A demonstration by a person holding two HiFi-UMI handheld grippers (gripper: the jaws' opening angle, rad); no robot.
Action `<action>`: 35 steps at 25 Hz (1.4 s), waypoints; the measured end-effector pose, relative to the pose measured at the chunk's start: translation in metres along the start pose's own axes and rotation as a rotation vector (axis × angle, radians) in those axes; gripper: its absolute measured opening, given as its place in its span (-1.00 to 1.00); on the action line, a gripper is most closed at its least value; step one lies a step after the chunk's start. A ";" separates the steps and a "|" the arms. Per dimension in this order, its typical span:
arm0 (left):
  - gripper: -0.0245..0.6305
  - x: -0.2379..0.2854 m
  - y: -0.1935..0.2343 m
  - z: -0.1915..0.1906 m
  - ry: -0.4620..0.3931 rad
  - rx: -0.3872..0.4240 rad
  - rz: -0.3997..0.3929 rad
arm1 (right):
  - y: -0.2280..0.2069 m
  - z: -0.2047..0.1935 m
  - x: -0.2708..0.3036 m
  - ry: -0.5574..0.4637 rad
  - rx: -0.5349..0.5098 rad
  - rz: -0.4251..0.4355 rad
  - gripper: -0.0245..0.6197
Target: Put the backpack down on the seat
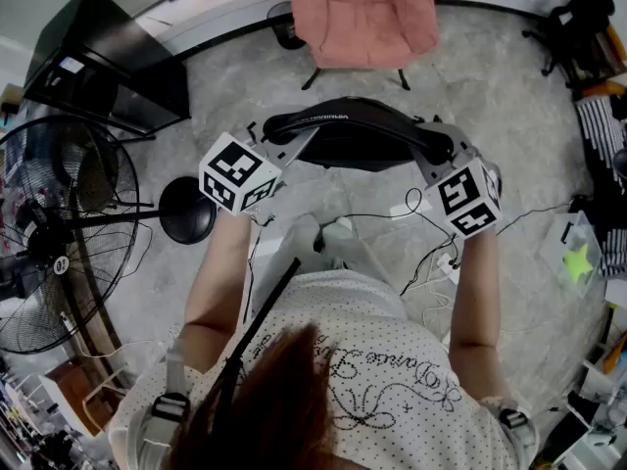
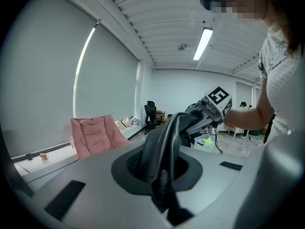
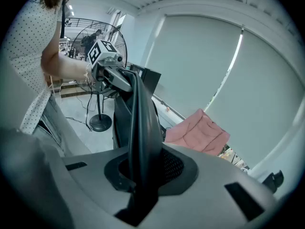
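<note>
A black backpack [image 1: 355, 145] hangs in front of me over the grey floor, held up by its top strap [image 1: 343, 116]. My left gripper [image 1: 286, 151] is shut on the strap's left end, my right gripper [image 1: 429, 161] on its right end. In the left gripper view the strap [image 2: 167, 137] runs up out of the shut left gripper [image 2: 164, 175] towards the other gripper's marker cube [image 2: 218, 99]. The right gripper view shows the strap [image 3: 140, 123] pinched in the right gripper [image 3: 138, 175]. A pink padded chair [image 1: 364, 13] stands beyond the backpack, its seat bare.
A standing fan [image 1: 59, 233] with a round black base [image 1: 186, 211] is at my left. A black cabinet [image 1: 108, 67] stands at the far left. Cables [image 1: 431, 253] trail on the floor near my feet. A black office chair [image 1: 578, 18] and shelves are at the right.
</note>
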State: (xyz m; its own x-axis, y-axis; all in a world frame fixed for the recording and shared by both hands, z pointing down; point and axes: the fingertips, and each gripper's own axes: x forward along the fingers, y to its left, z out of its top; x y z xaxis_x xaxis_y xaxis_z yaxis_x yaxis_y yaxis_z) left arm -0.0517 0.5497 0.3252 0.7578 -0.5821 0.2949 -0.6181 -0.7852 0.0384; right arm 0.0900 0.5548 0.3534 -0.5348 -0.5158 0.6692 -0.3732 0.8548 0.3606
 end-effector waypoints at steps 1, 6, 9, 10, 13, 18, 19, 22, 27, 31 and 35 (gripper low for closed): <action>-0.82 0.003 -0.001 0.002 0.000 0.001 0.004 | -0.003 -0.003 -0.001 -0.003 0.008 0.004 -0.73; -0.82 0.012 0.007 0.011 0.002 0.008 0.020 | -0.018 -0.002 0.001 -0.018 0.022 0.016 -0.73; -0.82 0.016 0.015 0.015 -0.001 0.008 0.034 | -0.028 0.002 0.005 -0.024 0.017 0.020 -0.73; -0.82 0.019 0.015 0.017 -0.001 0.009 0.039 | -0.031 -0.001 0.004 -0.027 0.015 0.020 -0.73; -0.82 0.032 0.012 0.020 0.001 0.014 0.049 | -0.041 -0.010 0.002 -0.036 0.010 0.021 -0.73; -0.82 0.050 0.035 0.019 0.003 0.008 0.051 | -0.062 -0.011 0.019 -0.032 0.006 0.022 -0.73; -0.82 0.055 0.042 0.019 0.003 0.007 0.048 | -0.067 -0.010 0.024 -0.030 0.008 0.020 -0.73; -0.82 0.071 0.064 0.021 0.002 0.005 0.035 | -0.087 -0.010 0.039 -0.021 0.018 0.015 -0.73; -0.82 0.102 0.116 0.031 -0.003 0.009 0.015 | -0.134 -0.001 0.073 -0.013 0.032 0.006 -0.73; -0.82 0.124 0.161 0.040 -0.006 0.011 -0.003 | -0.173 0.010 0.103 -0.010 0.054 -0.003 -0.73; -0.82 0.142 0.206 0.048 -0.005 0.014 -0.023 | -0.206 0.023 0.132 -0.007 0.075 -0.013 -0.73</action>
State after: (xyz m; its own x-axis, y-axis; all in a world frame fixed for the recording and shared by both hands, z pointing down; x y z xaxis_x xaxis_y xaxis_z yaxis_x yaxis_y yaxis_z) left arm -0.0615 0.2951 0.3289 0.7728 -0.5649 0.2893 -0.5977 -0.8011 0.0322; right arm 0.0791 0.3089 0.3524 -0.5346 -0.5274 0.6603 -0.4357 0.8415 0.3194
